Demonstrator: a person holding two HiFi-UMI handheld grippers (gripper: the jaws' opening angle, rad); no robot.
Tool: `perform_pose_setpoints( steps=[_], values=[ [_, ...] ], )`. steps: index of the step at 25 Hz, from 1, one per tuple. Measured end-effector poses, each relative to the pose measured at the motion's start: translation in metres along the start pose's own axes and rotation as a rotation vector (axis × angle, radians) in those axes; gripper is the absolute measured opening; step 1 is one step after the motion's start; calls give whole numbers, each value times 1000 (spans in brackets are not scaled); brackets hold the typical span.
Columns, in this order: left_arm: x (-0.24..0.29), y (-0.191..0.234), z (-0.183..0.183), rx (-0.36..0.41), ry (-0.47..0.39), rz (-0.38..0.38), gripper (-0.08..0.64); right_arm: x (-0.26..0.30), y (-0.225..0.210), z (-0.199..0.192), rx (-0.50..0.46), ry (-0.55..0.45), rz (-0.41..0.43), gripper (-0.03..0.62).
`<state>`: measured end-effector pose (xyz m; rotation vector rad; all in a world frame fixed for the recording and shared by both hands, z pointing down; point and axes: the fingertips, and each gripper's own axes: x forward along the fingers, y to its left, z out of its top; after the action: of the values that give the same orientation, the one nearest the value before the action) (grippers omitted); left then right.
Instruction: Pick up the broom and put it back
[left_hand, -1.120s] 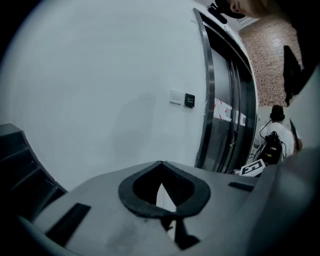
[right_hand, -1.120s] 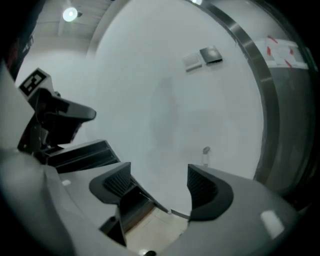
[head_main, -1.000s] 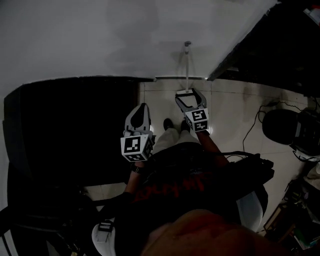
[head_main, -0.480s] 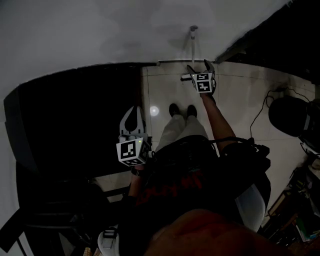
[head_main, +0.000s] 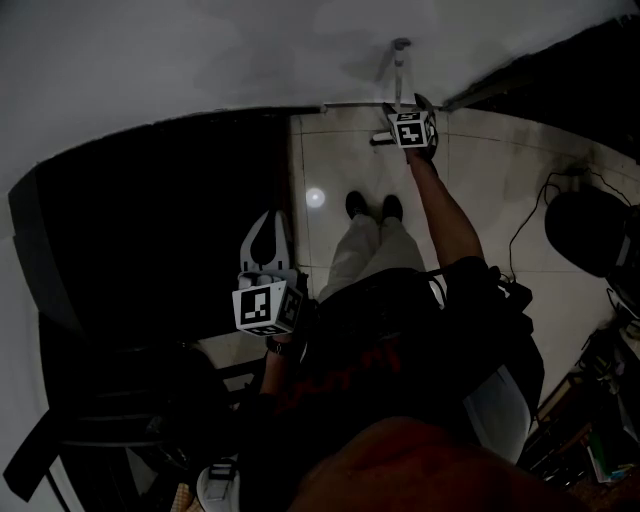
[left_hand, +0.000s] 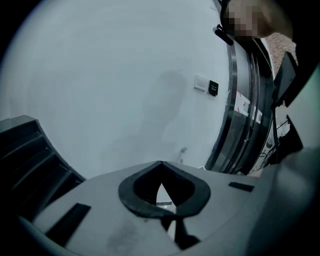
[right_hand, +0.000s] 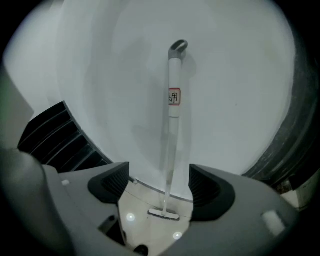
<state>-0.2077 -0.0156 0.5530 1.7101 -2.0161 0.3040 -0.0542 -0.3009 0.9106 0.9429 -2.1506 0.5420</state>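
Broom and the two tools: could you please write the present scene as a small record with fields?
broom: upright against the white wall, head down on the tiled floor
right tool: open, close in front of the broom; the handle shows in the gap between the jaws, not gripped
left tool: shut, nothing between the jaws, held low and far from the broom
task stage: broom not yet picked up

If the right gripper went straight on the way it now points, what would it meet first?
The right gripper would likely meet the slim white broom handle, framed upright between its open jaws, with the white wall right behind.
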Motion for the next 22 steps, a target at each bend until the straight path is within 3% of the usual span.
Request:
perform_pose_setpoints(
  steps=[12, 14, 15, 16, 22],
  values=[
    [-4, 20, -30, -34, 79, 44, 5, 69, -34, 23, -2, 37, -80, 325],
    [-8, 29, -33, -56, 75, 45, 5, 70, -37, 27, -19, 50, -119, 249],
    [-9, 33, -33, -66, 77, 51, 5, 70, -37, 29, -32, 51, -136, 147],
    [-9, 36, -33, -76, 78, 60, 5, 69, -36, 31, -41, 50, -147, 92],
    [-7, 45, -20, -136, 3, 51, 5, 37, -23, 16, -34, 14, -154, 89]
  ],
)
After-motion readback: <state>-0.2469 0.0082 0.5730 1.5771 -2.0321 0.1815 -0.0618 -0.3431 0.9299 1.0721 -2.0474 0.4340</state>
